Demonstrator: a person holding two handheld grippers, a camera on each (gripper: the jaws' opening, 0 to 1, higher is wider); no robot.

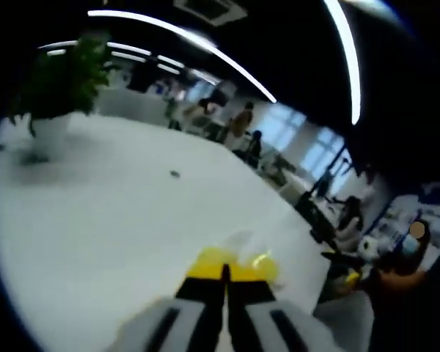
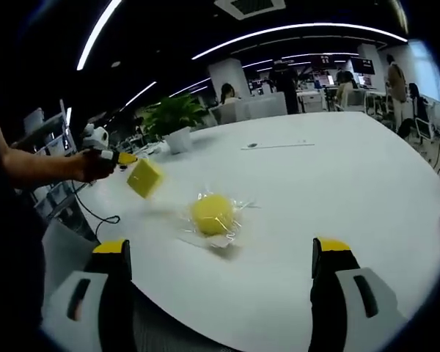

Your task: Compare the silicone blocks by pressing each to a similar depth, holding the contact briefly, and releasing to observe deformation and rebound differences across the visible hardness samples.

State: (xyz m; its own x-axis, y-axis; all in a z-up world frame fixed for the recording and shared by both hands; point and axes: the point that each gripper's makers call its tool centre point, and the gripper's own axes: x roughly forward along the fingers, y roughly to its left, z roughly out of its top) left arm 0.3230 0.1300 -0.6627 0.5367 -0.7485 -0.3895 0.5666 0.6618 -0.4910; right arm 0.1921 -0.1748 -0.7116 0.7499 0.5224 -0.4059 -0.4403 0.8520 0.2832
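Two yellow silicone blocks are showing: a square yellow silicone block (image 2: 144, 177) is hanging tilted above the white round worktop (image 2: 337, 183), pinched in the left claw (image 2: 127, 158), and a rounded yellow silicone block in clear crinkled wrapping (image 2: 213, 215) is lying on the worktop just beside it. The right claw (image 2: 221, 257) is gaping wide, holding nothing. A potted green plant (image 2: 172, 121) is standing farther back.

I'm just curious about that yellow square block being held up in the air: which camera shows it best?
The right gripper view: the yellow block appears whole, lifted above the white table, pinched by the left gripper. In the left gripper view it is a blurred yellow edge beyond the closed jaws.
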